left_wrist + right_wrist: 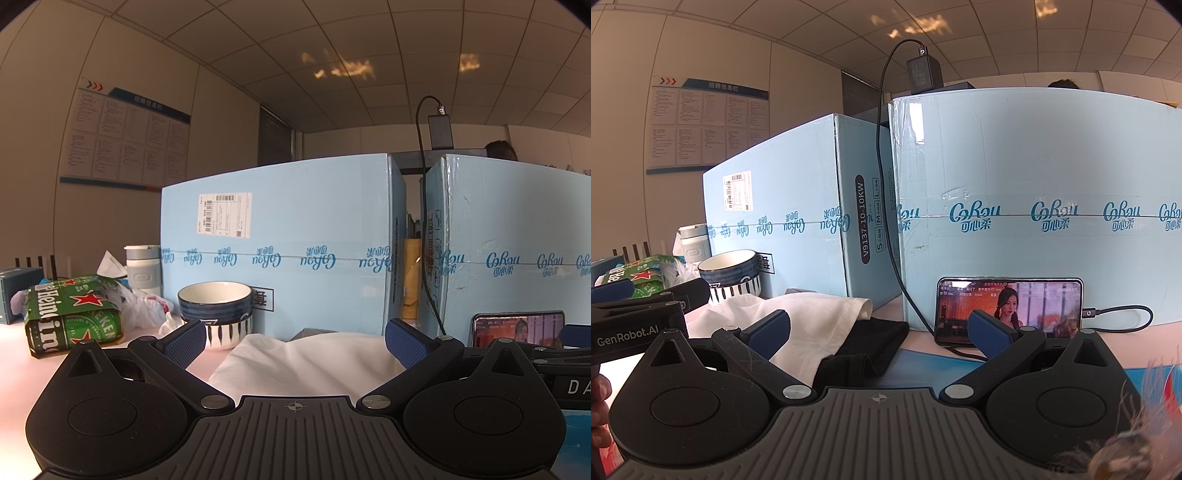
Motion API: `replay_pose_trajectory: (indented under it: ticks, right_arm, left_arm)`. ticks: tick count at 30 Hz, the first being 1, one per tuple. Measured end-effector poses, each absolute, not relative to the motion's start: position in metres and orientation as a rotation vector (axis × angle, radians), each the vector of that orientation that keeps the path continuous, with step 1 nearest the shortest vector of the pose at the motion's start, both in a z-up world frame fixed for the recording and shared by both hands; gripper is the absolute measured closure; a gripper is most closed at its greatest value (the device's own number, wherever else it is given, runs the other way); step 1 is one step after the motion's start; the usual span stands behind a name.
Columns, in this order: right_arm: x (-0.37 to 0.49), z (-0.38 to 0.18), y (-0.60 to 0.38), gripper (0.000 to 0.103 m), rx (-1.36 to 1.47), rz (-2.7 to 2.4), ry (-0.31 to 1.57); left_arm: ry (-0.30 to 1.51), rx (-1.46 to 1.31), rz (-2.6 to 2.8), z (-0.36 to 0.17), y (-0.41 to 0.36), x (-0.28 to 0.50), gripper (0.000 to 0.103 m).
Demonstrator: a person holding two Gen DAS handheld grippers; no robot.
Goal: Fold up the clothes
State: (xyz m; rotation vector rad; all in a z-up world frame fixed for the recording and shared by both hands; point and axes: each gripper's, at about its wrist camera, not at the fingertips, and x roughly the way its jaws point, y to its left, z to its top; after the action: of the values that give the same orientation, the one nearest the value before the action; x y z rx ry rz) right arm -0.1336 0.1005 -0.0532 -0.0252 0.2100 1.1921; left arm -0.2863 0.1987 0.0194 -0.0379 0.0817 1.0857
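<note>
In the left wrist view, your left gripper (295, 341) hangs with its fingers apart and empty over the white garment (310, 363), which lies rumpled on the bench (22, 369) just ahead. It looks soft and creased, not yet squared, so the folding seems barely begun. Stacked glazed ceramic bowls (216, 314) stand far left.

In the right wrist view, your right gripper (881, 330) is likewise spread wide, holding nothing. The white cotton garment rests partly on a black garment (871, 349), limp and matte, both still to fold. A glossy phone (1008, 310) leans against a pale blue cardboard box (1034, 155).
</note>
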Motion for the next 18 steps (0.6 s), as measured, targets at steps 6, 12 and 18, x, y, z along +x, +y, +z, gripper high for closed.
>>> replay_pose_trajectory:
  ticks: [6,12,18]
  right_arm:
    - [-0.1335,-0.0531,0.1005,0.0,-0.025,1.193,0.21]
    - [-0.1336,-0.0533,0.1003,0.0,-0.025,1.193,0.21]
    - [-0.1338,-0.0534,0.1001,0.0,-0.025,1.192,0.21]
  left_arm:
    - [0.081,-0.038,1.086,0.0194,0.1987,-0.2867,0.0]
    - [0.08,-0.037,1.086,0.0195,0.1988,-0.2865,0.0]
    - [0.08,-0.036,1.084,0.0189,0.199,-0.2867,0.0]
